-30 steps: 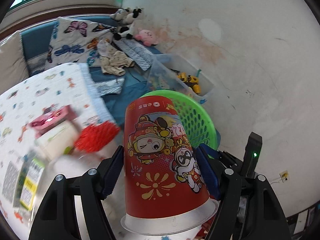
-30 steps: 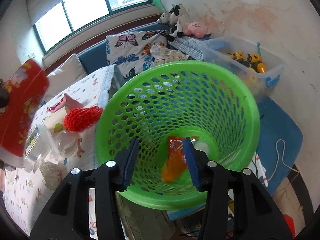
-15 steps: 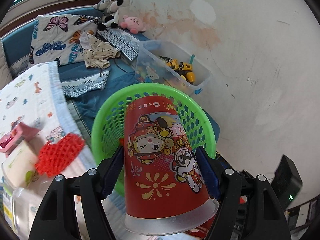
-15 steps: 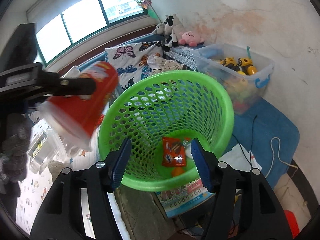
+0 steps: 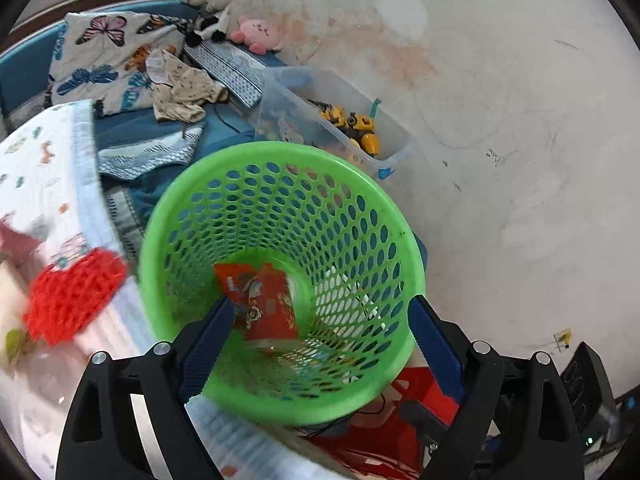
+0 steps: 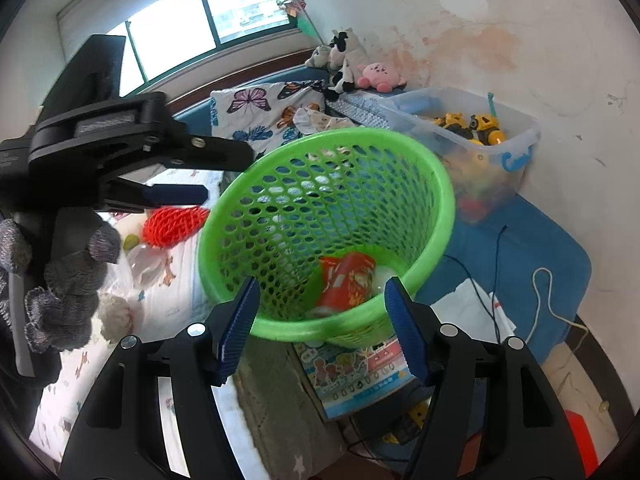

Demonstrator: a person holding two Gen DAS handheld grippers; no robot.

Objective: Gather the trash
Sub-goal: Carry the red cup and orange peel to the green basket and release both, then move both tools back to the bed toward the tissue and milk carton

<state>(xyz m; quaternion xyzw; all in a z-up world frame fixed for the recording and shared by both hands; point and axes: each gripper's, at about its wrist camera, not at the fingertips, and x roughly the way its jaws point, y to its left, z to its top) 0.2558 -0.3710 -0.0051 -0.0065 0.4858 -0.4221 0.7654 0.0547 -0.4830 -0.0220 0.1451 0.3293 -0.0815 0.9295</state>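
Note:
The green mesh basket [image 5: 280,148] stands on the floor beside the bed. Inside it, at the bottom, a red cartoon-printed paper cup [image 5: 260,300] lies on its side. My left gripper [image 5: 320,306] hovers over the basket's mouth with its jaws opening and nothing between the blue pads. The right wrist view shows the same basket [image 6: 340,134] and cup [image 6: 348,280]. There my right gripper [image 6: 322,284] hangs just in front of the near rim, jaws opening, holding nothing. The left gripper [image 6: 226,174] reaches in from the left, held by a gloved hand [image 6: 60,280].
A red mesh net [image 5: 72,296] and other scraps lie on the patterned bed sheet [image 5: 36,168] to the left. A clear toy bin [image 6: 472,128] stands behind the basket by the wall. A blue mat [image 6: 540,248] with cords lies to the right.
The left gripper has let go of the red cup, which now lies in the basket, and its jaws have spread. The right gripper's jaws have widened and it has drawn back from the basket.

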